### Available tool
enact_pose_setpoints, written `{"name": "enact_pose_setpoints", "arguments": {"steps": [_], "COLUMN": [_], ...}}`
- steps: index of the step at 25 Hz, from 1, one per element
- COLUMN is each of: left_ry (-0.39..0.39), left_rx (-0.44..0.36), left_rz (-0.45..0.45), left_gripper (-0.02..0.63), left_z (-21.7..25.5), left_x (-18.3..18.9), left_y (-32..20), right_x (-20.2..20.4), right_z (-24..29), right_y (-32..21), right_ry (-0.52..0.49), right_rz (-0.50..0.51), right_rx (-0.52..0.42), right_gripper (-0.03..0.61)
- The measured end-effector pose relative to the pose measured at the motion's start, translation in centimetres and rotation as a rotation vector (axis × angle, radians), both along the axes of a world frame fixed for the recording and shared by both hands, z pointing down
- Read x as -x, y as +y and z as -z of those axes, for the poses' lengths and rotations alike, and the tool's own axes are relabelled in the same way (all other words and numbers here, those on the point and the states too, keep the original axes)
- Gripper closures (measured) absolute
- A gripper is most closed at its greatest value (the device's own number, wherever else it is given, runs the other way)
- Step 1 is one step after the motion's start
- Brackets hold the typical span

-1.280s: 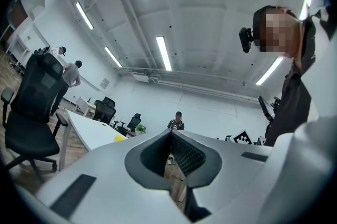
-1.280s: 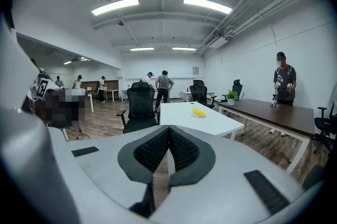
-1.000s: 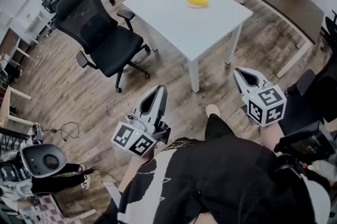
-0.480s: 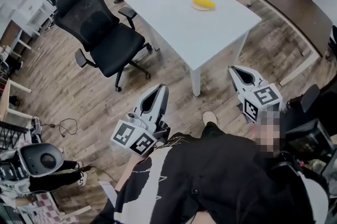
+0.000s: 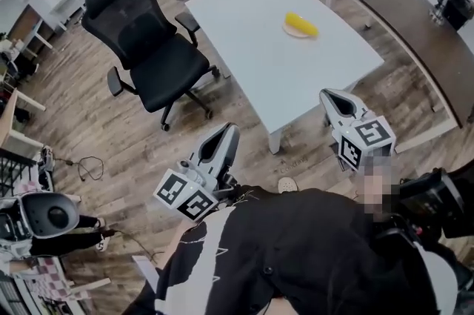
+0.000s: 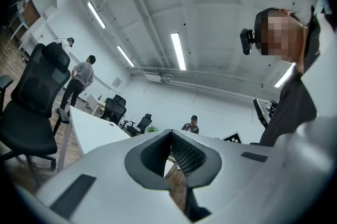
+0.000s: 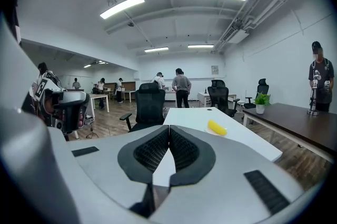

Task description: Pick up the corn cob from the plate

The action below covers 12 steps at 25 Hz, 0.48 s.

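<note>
Yellow corn cob [image 5: 301,24] lies on a small pale plate [image 5: 290,33] toward the far side of the white table [image 5: 274,76]. It sits at about one o'clock from the person, well apart from both claws. The left gripper [image 5: 228,130] and right gripper [image 5: 330,95] hover by the table's near edge, each with jaws pressed together on nothing. Their cubes [image 5: 185,196] carry black-and-white square markers, block patterns rather than words. A black office chair [image 5: 152,54] stands at eleven o'clock.
</note>
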<state>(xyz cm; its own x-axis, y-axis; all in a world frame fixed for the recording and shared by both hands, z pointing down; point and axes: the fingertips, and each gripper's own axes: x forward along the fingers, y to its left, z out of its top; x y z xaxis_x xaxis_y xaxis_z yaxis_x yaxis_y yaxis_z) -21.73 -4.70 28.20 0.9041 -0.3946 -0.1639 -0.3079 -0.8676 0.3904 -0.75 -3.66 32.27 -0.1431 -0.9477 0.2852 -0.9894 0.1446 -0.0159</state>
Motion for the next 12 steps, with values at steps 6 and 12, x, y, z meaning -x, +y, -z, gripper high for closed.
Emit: {"name": "enact_pose_setpoints", "arguments": {"steps": [6,12], "left_ry": [-0.019,-0.005], "left_rx": [-0.010,-0.014], "left_rz": [0.041,0.085], "left_gripper": [0.598,0.598], "left_z": [-0.5,-1.7], "left_x": [-2.9,-6.4], "left_y": [-3.4,-6.3], "right_x": [-3.1,-6.3], "right_z": [-0.3,-1.0], "right_y": [-5.0,-8.3], "right_ry": [0.007,0.034], "right_rz": [0.057,0.108], "right_rx": [0.003,0.014], "right_gripper": [0.561,0.561]}}
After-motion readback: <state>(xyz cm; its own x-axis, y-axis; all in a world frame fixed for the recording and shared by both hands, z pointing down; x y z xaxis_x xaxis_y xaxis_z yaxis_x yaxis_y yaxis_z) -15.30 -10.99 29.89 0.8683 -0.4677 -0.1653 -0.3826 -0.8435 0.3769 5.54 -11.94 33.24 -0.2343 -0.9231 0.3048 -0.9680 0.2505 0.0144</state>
